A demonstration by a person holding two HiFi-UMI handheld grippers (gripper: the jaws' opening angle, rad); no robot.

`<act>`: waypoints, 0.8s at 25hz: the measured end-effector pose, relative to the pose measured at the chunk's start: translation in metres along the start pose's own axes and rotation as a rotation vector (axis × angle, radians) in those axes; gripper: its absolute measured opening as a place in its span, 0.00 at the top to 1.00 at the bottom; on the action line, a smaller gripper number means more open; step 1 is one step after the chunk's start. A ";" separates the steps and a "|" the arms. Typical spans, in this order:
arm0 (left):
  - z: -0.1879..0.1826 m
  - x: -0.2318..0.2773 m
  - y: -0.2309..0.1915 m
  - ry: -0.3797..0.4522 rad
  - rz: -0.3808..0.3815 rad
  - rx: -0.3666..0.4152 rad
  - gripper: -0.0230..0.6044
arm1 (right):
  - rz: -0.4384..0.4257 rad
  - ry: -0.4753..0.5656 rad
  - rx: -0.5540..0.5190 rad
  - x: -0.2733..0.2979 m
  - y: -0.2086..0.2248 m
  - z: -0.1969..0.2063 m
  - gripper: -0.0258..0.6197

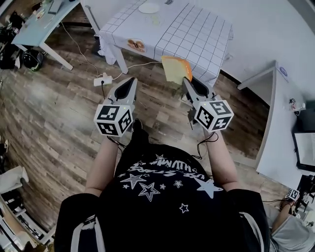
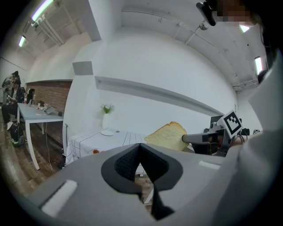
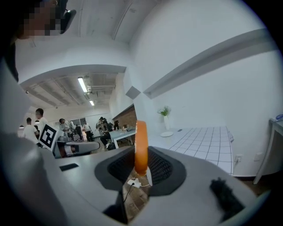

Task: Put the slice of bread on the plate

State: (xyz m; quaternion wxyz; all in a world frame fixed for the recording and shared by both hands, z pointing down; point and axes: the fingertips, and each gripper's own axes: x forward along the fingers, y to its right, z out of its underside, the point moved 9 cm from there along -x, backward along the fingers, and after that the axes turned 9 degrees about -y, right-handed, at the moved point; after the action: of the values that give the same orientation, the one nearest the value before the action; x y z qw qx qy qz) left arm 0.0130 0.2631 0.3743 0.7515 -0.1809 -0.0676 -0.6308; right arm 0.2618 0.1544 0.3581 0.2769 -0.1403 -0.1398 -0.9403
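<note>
The slice of bread [image 1: 175, 68] is up in the air, just above the middle of the head view, standing on edge. The right claw [image 1: 186, 79] has it pinched by its lower edge. In the right gripper view the orange crust [image 3: 141, 145] stands upright between the two pads, with wooden floor [image 1: 59, 113] showing beneath. The left claw [image 1: 131, 81] hangs beside it at the same height, a little to the left. Its tips are pressed together with nothing between them. The counter [image 1: 197, 37], under a checked cloth, fills the top of the head view. The white plate [image 1: 148, 8] sits at its far edge, well apart from the bread. A power strip [image 1: 102, 78] lies on the floor near the counter's leg.
</note>
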 end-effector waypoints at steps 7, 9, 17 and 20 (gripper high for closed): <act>-0.049 0.051 -0.055 0.011 0.014 0.000 0.95 | 0.024 0.001 0.013 0.068 0.029 -0.052 0.82; -0.061 0.060 -0.071 0.007 0.005 -0.007 0.95 | 0.024 -0.007 0.021 0.087 0.033 -0.064 0.82; -0.057 0.076 -0.127 -0.004 -0.009 -0.037 0.95 | 0.024 -0.047 0.017 0.146 0.032 -0.067 0.82; -0.065 0.076 -0.149 0.009 -0.010 -0.043 0.95 | 0.031 -0.046 0.008 0.165 0.026 -0.075 0.82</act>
State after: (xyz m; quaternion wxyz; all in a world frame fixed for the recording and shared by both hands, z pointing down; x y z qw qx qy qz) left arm -0.1254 0.1488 0.3675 0.7446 -0.1939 -0.0513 -0.6366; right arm 0.1290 0.0284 0.3502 0.2886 -0.1631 -0.1477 -0.9318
